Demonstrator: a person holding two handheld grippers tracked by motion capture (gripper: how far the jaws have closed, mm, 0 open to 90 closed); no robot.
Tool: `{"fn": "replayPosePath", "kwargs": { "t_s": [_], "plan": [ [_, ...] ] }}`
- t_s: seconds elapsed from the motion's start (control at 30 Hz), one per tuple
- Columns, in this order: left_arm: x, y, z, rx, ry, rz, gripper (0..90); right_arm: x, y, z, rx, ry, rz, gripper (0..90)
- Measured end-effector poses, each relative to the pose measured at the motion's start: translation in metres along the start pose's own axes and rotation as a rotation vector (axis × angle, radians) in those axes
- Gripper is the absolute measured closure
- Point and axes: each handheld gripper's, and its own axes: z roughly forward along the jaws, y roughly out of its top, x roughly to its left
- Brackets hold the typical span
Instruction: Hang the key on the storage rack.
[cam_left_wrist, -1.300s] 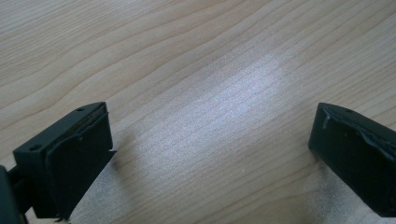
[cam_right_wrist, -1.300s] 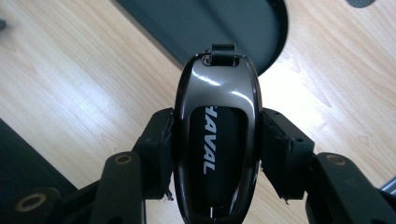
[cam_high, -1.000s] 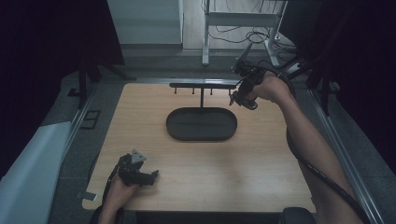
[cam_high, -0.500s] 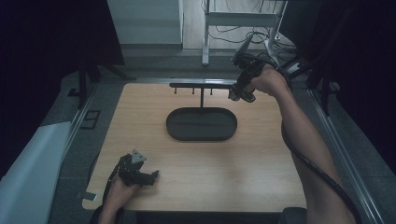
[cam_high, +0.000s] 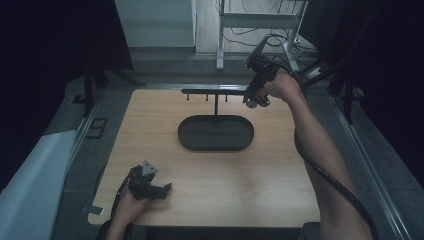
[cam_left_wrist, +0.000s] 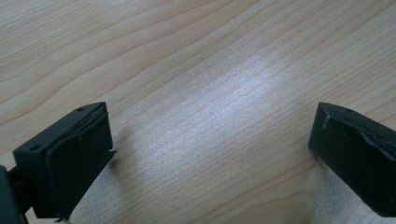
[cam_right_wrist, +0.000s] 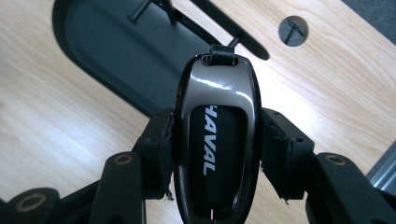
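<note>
table: light wood top (cam_high: 280, 165), bare grain under left gripper view, round cable hole (cam_right_wrist: 293, 31) near far right corner in right gripper view
tray: dark oval tray (cam_high: 200, 142), mid-table, slightly toward far side; looks empty as far as can be told
stand: thin post rises from tray's far edge, carries horizontal black bar (cam_high: 210, 91) with small pegs hanging under it; bar runs left-right above far part of table
right arm: forearm (cam_high: 320, 145) reaches from bottom right up to far right end of bar, cable trails along it
right gripper: (cam_high: 255, 92) held up at right end of bar, above table, just right of tray; jaws clamped on both long sides of key fob, pads pressing its flanks
left gripper: (cam_high: 162, 189) near front left edge of table, in the hand, low over wood; grey three-cornered plate on top; jaws wide apart, nothing between them, bare table in the gap (cam_left_wrist: 210, 158)
key fob: dark glossy fob (cam_right_wrist: 217, 135) lettered HAVAL, black loop at top end; gripped in right gripper, top end pointing toward bar's end, off the table; whether loop touches bar, cannot tell
</note>
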Motion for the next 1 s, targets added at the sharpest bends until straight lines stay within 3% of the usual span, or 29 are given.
{"fn": "replayPosePath", "kwargs": {
  "t_s": [0.47, 1.0],
  "plan": [
    [-0.001, 0.000, 0.000, 0.000, -0.003, 0.001, 0.0, -0.012, -0.012, 0.014, 0.042, -0.060, 0.026, 48.6],
    [-0.002, 0.001, 0.000, 0.001, -0.011, 0.002, 0.0, -0.020, -0.028, 0.058, 0.083, -0.051, 0.033, 48.5]
  ]
}}
